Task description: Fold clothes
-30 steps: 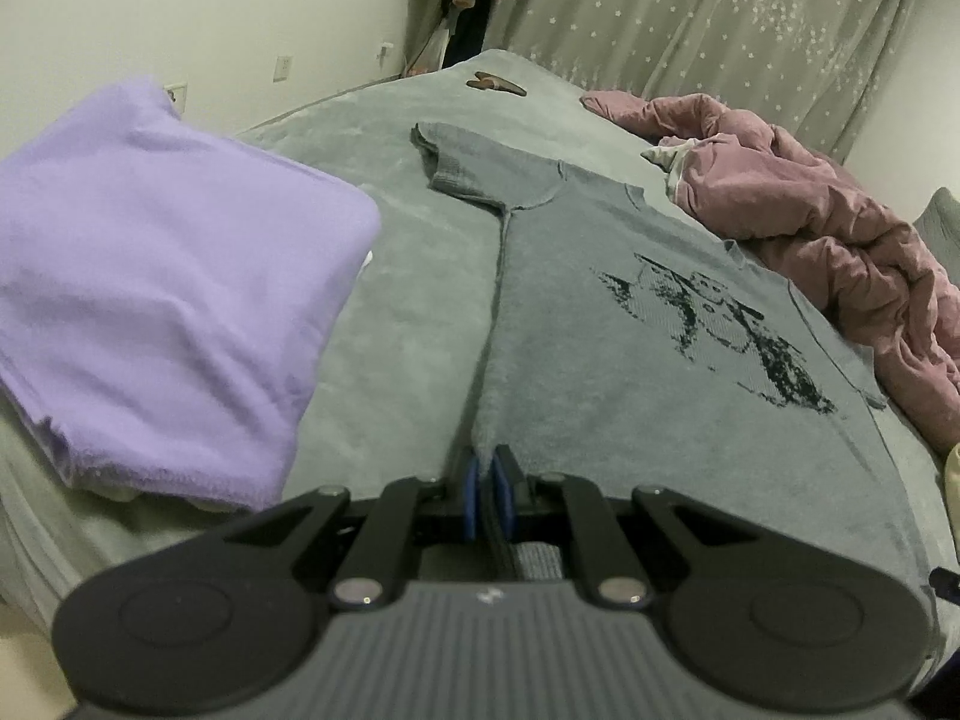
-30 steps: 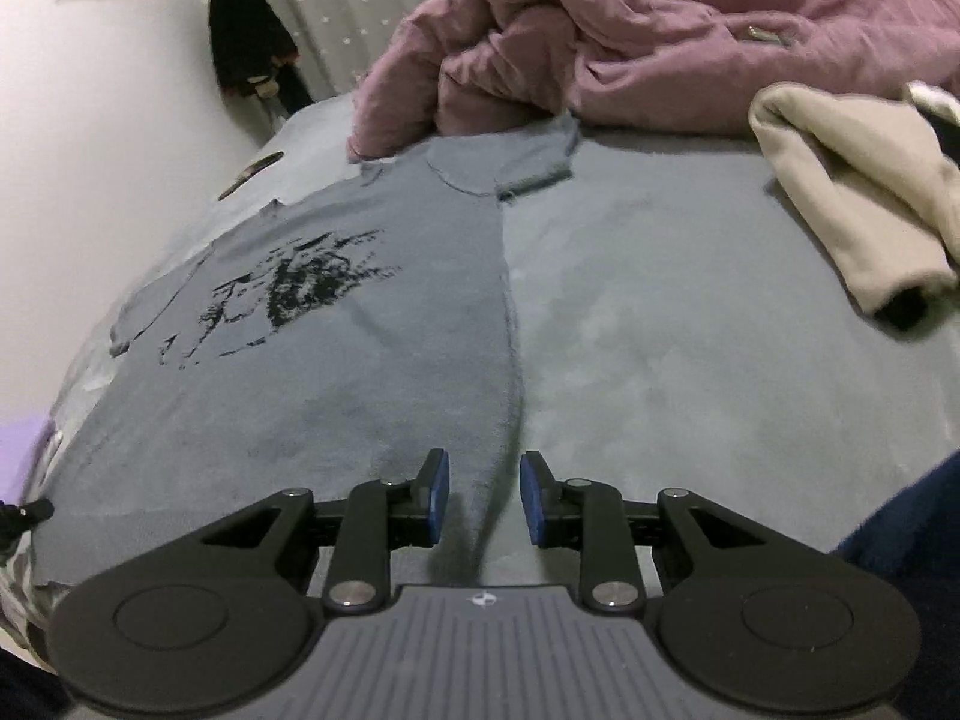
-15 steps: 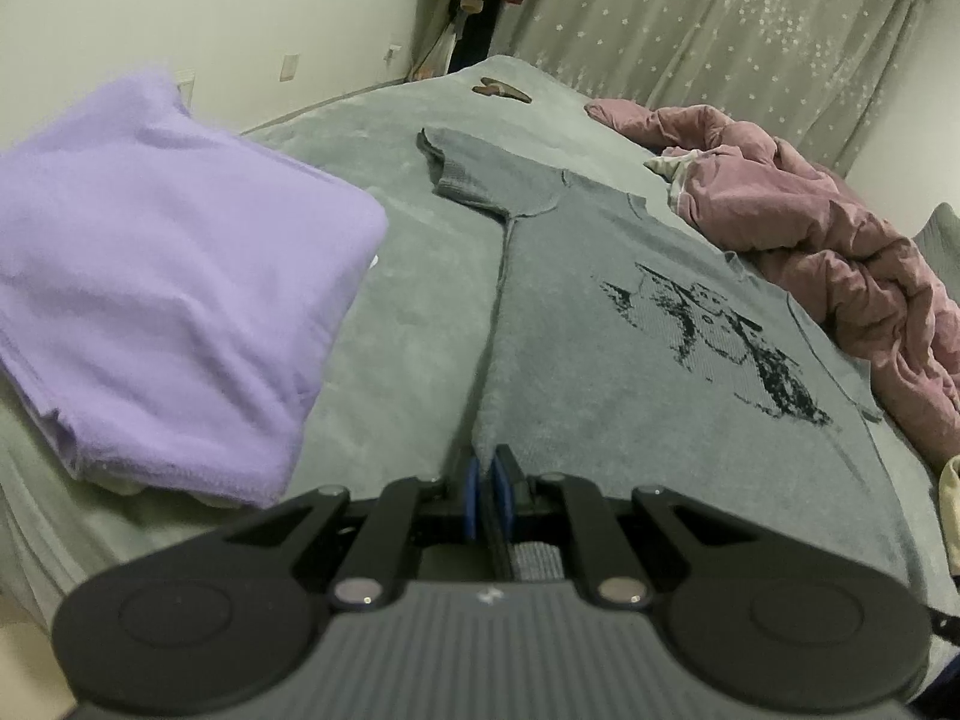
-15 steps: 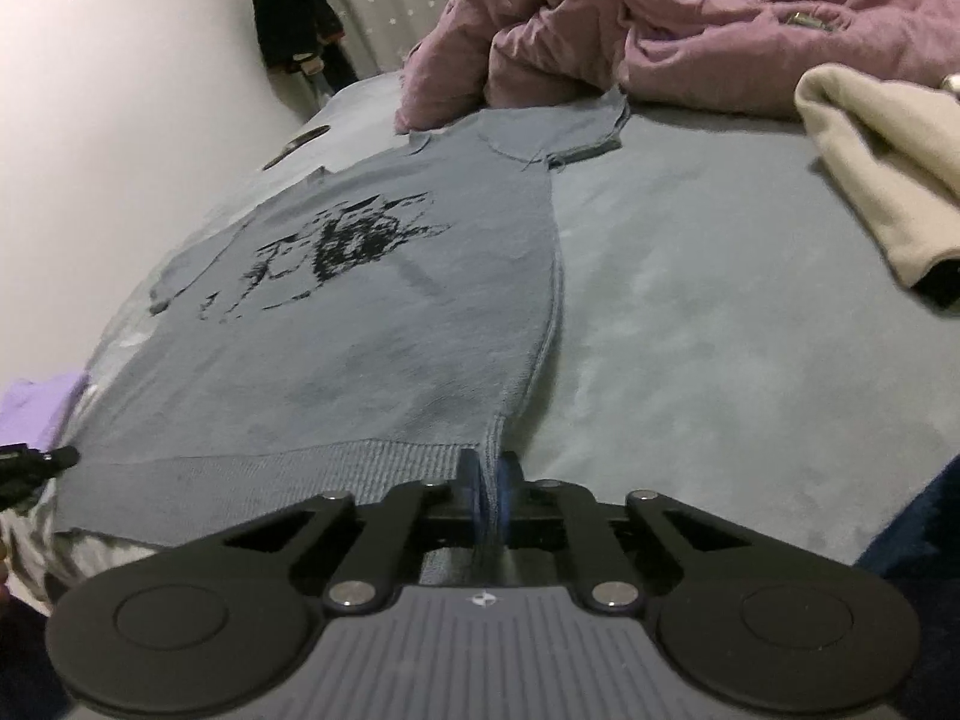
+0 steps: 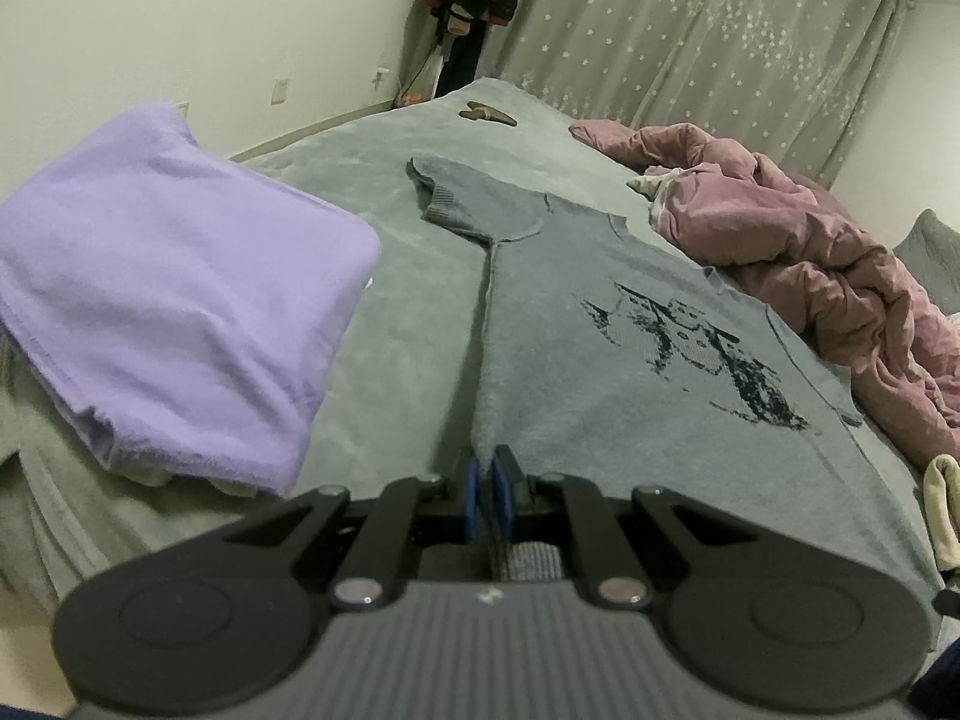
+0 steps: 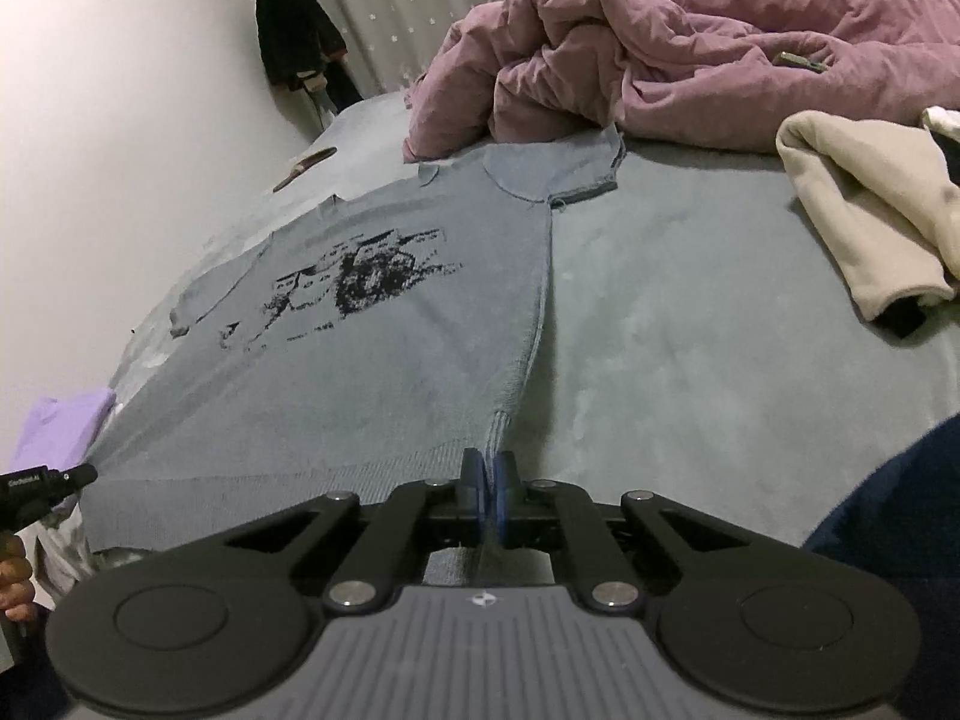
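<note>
A grey knit T-shirt (image 5: 600, 360) with a black print lies spread face up on the grey bed; it also shows in the right wrist view (image 6: 384, 348). My left gripper (image 5: 487, 480) is shut on one corner of its ribbed hem. My right gripper (image 6: 487, 480) is shut on the other hem corner, and the hem stretches between them. The left gripper's tip (image 6: 54, 483) shows at the far left of the right wrist view.
A folded purple garment (image 5: 162, 312) lies left of the shirt. A crumpled pink duvet (image 6: 690, 54) lies beyond the shirt's sleeve. A beige garment (image 6: 864, 204) lies to the right. The bed (image 6: 720, 324) has bare grey cover beside the shirt. A wall and curtain stand behind.
My right gripper, open a second ago, has closed on the hem corner. Both grippers have lifted a little and the hem is now taut. The left gripper stayed shut.
</note>
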`<act>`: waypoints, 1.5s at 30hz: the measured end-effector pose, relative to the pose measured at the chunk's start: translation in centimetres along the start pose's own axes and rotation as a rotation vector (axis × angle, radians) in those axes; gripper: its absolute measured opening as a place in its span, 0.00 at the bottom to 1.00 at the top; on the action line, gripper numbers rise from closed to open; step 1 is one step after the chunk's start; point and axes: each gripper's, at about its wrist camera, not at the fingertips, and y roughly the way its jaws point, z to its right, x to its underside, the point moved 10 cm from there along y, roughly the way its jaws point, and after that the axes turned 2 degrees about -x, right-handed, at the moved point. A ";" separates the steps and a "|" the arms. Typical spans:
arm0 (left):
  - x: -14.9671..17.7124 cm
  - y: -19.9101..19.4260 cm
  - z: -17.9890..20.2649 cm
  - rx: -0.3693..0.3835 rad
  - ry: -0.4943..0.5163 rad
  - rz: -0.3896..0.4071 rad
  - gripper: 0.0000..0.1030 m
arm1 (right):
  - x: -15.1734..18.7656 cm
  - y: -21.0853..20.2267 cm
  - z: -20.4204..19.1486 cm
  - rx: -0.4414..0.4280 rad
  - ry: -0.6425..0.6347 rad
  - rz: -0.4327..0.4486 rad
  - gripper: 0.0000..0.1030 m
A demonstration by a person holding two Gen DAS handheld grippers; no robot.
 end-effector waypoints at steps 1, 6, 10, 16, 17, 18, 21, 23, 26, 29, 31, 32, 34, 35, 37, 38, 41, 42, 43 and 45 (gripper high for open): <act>0.1 -0.1 0.0 -0.002 0.003 0.000 0.07 | 0.1 0.0 0.1 0.001 -0.001 -0.003 0.06; 0.4 0.3 0.1 -0.026 0.027 -0.014 0.07 | 0.8 0.8 0.2 0.011 -0.016 -0.028 0.06; 1.0 1.3 0.0 -0.074 0.070 -0.041 0.07 | 1.8 2.3 1.1 0.040 -0.019 -0.055 0.06; 1.5 1.7 0.4 -0.087 0.098 -0.054 0.08 | 1.6 2.6 1.1 0.031 -0.036 -0.017 0.20; 1.5 1.7 0.3 -0.087 0.096 -0.056 0.08 | 1.6 2.7 1.2 0.022 -0.022 -0.016 0.23; 1.5 1.7 0.3 -0.088 0.095 -0.057 0.08 | 1.6 2.8 1.3 0.019 -0.013 -0.018 0.23; 1.6 1.7 0.2 -0.093 0.097 -0.057 0.08 | 1.8 3.1 1.2 0.023 -0.025 -0.020 0.23; 1.7 1.7 0.3 -0.095 0.097 -0.055 0.08 | 2.0 3.3 0.9 0.025 -0.039 -0.022 0.21; 1.6 1.8 0.3 -0.090 0.089 -0.052 0.08 | 2.1 3.5 0.8 0.016 -0.040 -0.030 0.07; 1.4 1.5 0.1 -0.081 0.075 -0.043 0.08 | 2.1 3.0 0.7 0.014 -0.034 -0.020 0.07; 1.3 1.1 0.0 -0.073 0.062 -0.035 0.08 | 1.9 2.4 0.6 0.004 -0.025 -0.013 0.06; 1.3 0.9 0.0 -0.067 0.055 -0.030 0.07 | 1.9 2.1 0.5 -0.003 -0.020 -0.010 0.06; 1.3 0.3 -0.1 -0.053 0.038 -0.018 0.07 | 1.6 1.3 0.1 -0.019 -0.022 -0.002 0.06; 1.3 0.1 -0.2 -0.051 0.034 -0.013 0.07 | 1.4 0.9 -0.3 -0.021 -0.033 0.007 0.06; 1.3 0.0 -0.2 -0.053 0.031 -0.008 0.07 | 1.0 0.3 -0.6 -0.029 -0.037 0.015 0.06; 1.3 -0.1 -0.2 -0.056 0.031 -0.008 0.07 | 0.8 0.0 -0.7 -0.032 -0.037 0.018 0.06; 1.3 -0.2 -0.2 -0.052 0.026 -0.009 0.07 | 0.7 -0.7 -0.9 -0.047 -0.039 0.019 0.06; 1.3 -0.2 -0.2 -0.053 0.027 -0.009 0.07 | 0.7 -0.9 -0.9 -0.051 -0.039 0.020 0.06; 1.3 -0.1 -0.2 -0.057 0.031 -0.010 0.07 | 0.7 -1.2 -1.0 -0.053 -0.040 0.020 0.06; 1.4 -0.1 -0.1 -0.066 0.040 -0.011 0.07 | 1.0 -1.2 -0.8 -0.043 -0.044 0.010 0.05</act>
